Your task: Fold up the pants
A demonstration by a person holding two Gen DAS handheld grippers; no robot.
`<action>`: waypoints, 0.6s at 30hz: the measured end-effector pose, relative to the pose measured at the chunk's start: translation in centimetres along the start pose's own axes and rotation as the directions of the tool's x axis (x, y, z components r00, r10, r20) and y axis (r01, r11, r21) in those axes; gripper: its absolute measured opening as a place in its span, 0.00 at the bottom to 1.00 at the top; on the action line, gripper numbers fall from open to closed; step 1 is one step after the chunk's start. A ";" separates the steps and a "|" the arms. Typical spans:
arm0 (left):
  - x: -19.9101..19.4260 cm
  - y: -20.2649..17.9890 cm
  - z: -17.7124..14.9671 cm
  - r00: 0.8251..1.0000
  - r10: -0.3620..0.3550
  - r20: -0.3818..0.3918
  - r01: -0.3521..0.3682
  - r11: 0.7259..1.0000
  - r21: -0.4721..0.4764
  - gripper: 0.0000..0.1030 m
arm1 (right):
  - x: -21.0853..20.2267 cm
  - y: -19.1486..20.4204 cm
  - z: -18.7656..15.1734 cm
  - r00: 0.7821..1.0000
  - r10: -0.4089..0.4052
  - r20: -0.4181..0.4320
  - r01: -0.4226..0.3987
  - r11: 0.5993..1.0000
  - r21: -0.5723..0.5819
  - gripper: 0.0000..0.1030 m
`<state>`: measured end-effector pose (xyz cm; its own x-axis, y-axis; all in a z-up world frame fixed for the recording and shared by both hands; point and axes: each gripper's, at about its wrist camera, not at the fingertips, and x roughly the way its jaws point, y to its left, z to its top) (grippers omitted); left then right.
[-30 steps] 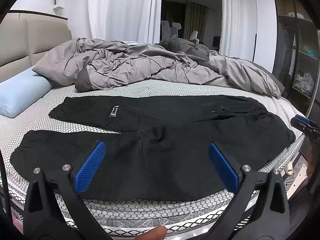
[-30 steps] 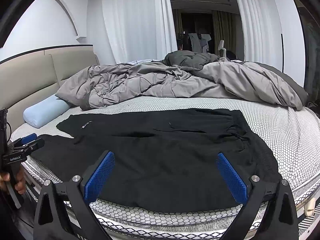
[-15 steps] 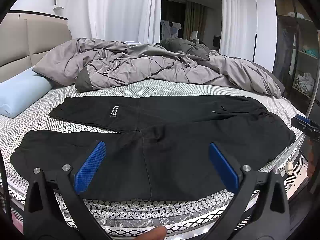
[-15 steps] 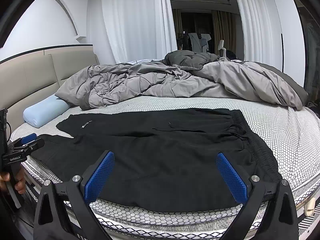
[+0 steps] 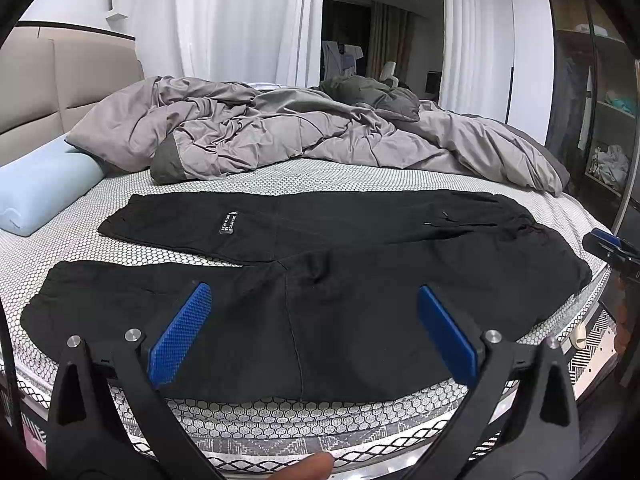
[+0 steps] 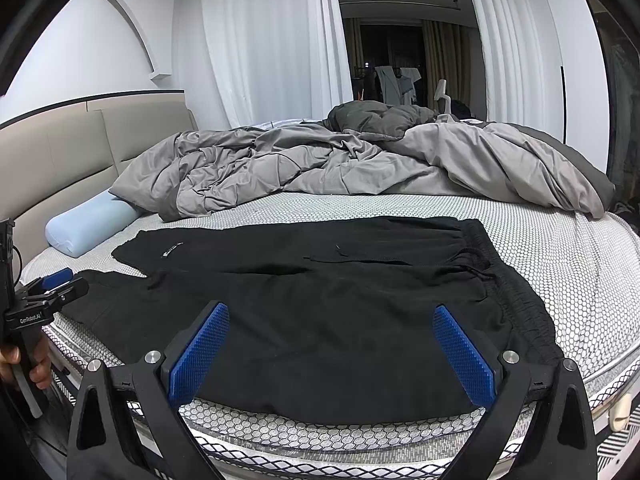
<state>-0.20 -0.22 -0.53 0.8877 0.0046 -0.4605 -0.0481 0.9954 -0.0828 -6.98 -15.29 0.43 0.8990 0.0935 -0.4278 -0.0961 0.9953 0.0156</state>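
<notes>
Two black handheld grippers with blue ribbed pads, both spread wide and holding nothing: left gripper point(image 5: 310, 336) poised above the near leg of the pants, right gripper point(image 6: 332, 352) poised above the seat and waistband end, neither touching the cloth. Black fabric pants point(image 5: 320, 280) spread flat across the near part of the bed's white honeycomb-patterned mattress point(image 5: 288, 172), legs toward the left and slightly parted, elastic waistband with drawcord toward the right. Small white-lettered label point(image 5: 229, 224) on the far leg. Crumpled grey quilted duvet point(image 5: 280, 136) heaped along the far side of the bed, well apart from the pants. Pale blue bolster pillow point(image 5: 40, 192) at far left, against the beige padded headboard point(image 5: 60, 88). White sheer curtains point(image 5: 240, 20) behind the bed. From the right wrist view, left gripper at the left edge, near the cuff of the near leg; from the left wrist view, tip of right gripper at the right edge beside the waistband.
</notes>
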 end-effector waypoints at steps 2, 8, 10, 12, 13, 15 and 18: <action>0.0 0.0 0.0 1.000 0.000 0.000 0.000 1.000 0.000 0.99 | 0.0 -0.1 0.0 1.000 0.000 0.001 0.000 1.000 0.001 1.00; 0.0 0.0 0.1 1.000 0.000 0.000 0.000 1.000 0.000 0.99 | 0.0 -0.1 0.0 1.000 0.000 0.000 0.000 1.000 0.000 1.00; 0.0 0.0 0.1 1.000 0.001 0.000 -0.001 1.000 0.001 0.99 | 0.0 -0.2 0.0 1.000 0.000 0.002 0.000 1.000 0.000 1.00; 0.0 0.0 0.1 1.000 0.000 0.000 0.000 1.000 0.000 0.99 | 0.0 -0.3 -0.1 1.000 0.000 0.002 0.000 1.000 0.003 1.00; 0.0 0.0 0.0 1.000 0.000 0.001 0.000 1.000 0.000 0.99 | 0.0 -0.3 -0.1 1.000 0.000 0.001 0.000 1.000 0.003 1.00; 0.0 0.0 0.1 1.000 0.001 0.000 -0.001 1.000 0.001 0.99 | 0.0 -0.2 -0.1 1.000 0.000 0.002 0.000 1.000 0.001 1.00; 0.0 0.0 0.0 1.000 0.001 0.000 -0.001 1.000 0.001 0.99 | 0.0 -0.3 0.0 1.000 0.000 0.002 0.000 1.000 0.000 1.00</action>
<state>-0.20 -0.26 -0.50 0.8877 0.0055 -0.4604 -0.0484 0.9955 -0.0814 -7.00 -15.55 0.40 0.8999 0.0934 -0.4261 -0.0959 0.9953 0.0156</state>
